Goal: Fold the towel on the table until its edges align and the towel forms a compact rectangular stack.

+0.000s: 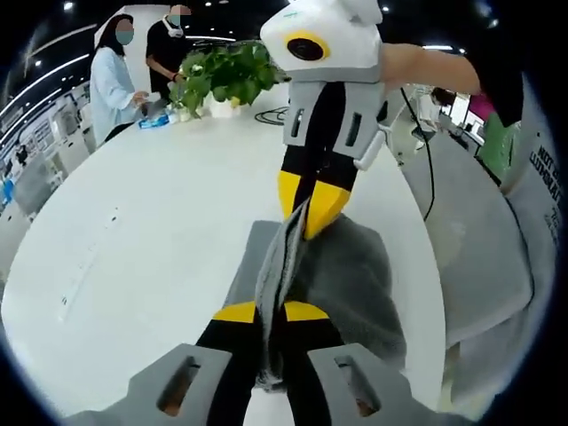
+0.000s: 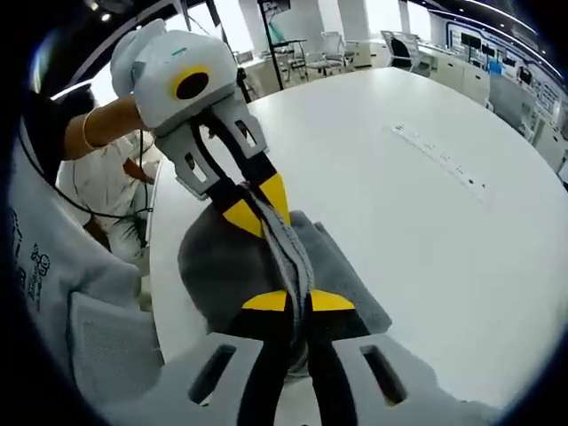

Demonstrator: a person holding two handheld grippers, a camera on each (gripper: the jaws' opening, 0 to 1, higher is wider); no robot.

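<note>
In the left gripper view, the left tool [image 1: 271,312] rises from the bottom edge with its yellow-tipped jaws closed on a raised ridge of the grey towel [image 1: 355,275]. Straight ahead of it, the right tool [image 1: 311,209] comes down from above, its jaws also pinched on the same ridge at its far end. The cloth between the two tools stands up as a thin fold, and the rest of the towel lies spread on the white counter [image 1: 160,231], mostly to the right of the left tool's jaws. Beyond the right tool, at the far side of the counter, stands a potted plant [image 1: 226,75], with two people [image 1: 111,80] beside it to its left. A cable [image 1: 271,115] lies near the plant.

In the right gripper view, the right tool [image 2: 297,302] grips the towel [image 2: 222,266] ridge just past its tips, and the left tool [image 2: 257,209] holds the other end ahead of it, up and to the left. The towel's body lies on the counter [image 2: 426,204] on both sides of the ridge. A person's hand [image 2: 98,124] holds the left tool from the left.
</note>
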